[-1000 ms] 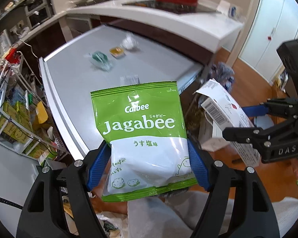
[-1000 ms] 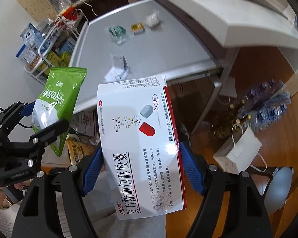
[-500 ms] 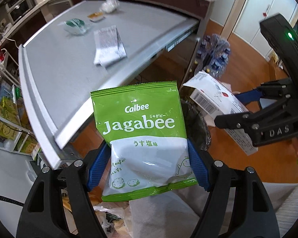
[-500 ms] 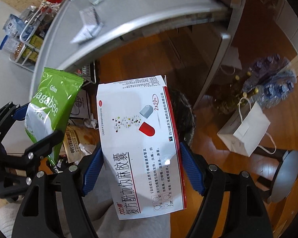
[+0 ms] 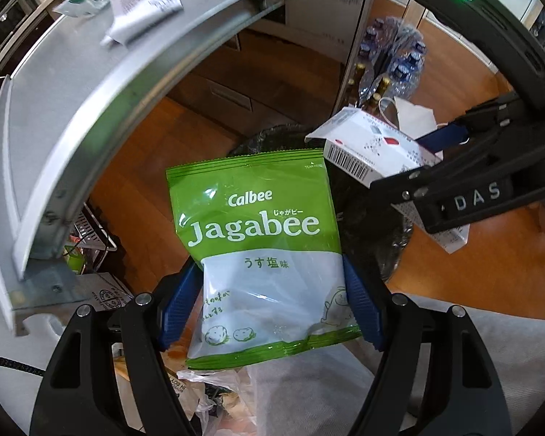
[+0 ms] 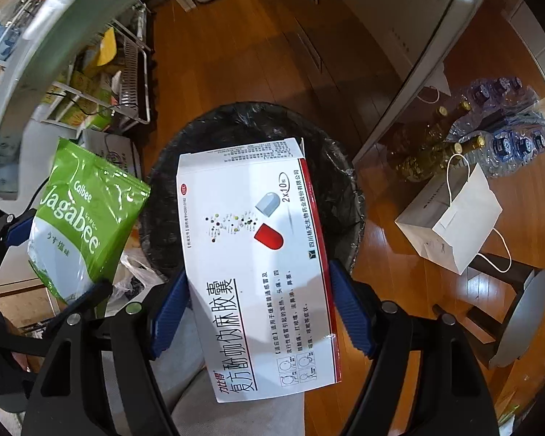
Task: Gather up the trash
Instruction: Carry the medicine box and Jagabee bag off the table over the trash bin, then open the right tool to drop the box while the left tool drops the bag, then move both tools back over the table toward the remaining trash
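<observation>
Right wrist view: the right hand-held gripper (image 6: 258, 312) squeezes a pill box (image 6: 254, 254) above the black bin (image 6: 348, 196). Beside the bin, the left hand-held gripper (image 5: 272, 309) squeezes a chip bag (image 5: 258, 250).

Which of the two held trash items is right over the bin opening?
The white medicine box in the right gripper; the green Jagabee bag hangs beside the bin.
</observation>
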Action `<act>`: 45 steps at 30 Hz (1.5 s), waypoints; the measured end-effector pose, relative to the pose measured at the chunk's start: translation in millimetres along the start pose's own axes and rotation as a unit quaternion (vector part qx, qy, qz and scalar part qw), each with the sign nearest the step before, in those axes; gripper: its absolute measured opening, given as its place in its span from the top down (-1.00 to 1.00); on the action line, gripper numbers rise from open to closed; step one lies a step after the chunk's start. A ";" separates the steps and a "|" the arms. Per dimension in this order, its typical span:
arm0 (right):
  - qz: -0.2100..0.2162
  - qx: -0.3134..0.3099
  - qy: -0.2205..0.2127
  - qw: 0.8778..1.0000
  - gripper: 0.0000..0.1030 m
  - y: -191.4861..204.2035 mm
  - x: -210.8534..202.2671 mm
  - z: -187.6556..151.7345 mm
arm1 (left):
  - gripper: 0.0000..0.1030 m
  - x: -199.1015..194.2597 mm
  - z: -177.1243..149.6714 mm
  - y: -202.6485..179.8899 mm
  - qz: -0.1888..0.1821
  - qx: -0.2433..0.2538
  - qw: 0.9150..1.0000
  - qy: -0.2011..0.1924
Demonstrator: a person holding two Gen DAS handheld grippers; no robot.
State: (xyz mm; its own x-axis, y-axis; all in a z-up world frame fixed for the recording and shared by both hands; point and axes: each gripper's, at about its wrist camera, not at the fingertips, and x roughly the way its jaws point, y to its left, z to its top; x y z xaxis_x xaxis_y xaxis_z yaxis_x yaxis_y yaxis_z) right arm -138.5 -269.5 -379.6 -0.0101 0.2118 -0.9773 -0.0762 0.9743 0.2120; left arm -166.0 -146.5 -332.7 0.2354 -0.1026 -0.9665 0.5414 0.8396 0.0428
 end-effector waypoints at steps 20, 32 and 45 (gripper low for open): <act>0.009 0.025 -0.032 0.999 -0.73 -13.0 -23.7 -0.8 | -0.75 -6.2 3.4 7.5 0.018 -0.008 1.000 0.006; 0.006 0.048 -0.059 0.997 -0.76 -22.7 -53.0 -17.7 | -0.75 -9.7 4.5 7.6 0.004 -0.007 1.000 0.003; 0.015 0.042 -0.092 0.995 -0.81 -10.9 -84.7 -25.7 | -0.75 -42.7 6.5 9.7 0.009 -0.019 0.999 -0.027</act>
State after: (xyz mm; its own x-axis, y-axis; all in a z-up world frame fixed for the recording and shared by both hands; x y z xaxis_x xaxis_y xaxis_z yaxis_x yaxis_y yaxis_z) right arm -162.4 -300.0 -299.2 0.1712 0.2445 -0.9544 0.0041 0.9685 0.2489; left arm -165.6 -137.5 -289.4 0.2886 -0.1156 -0.9504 0.5061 0.8611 0.0489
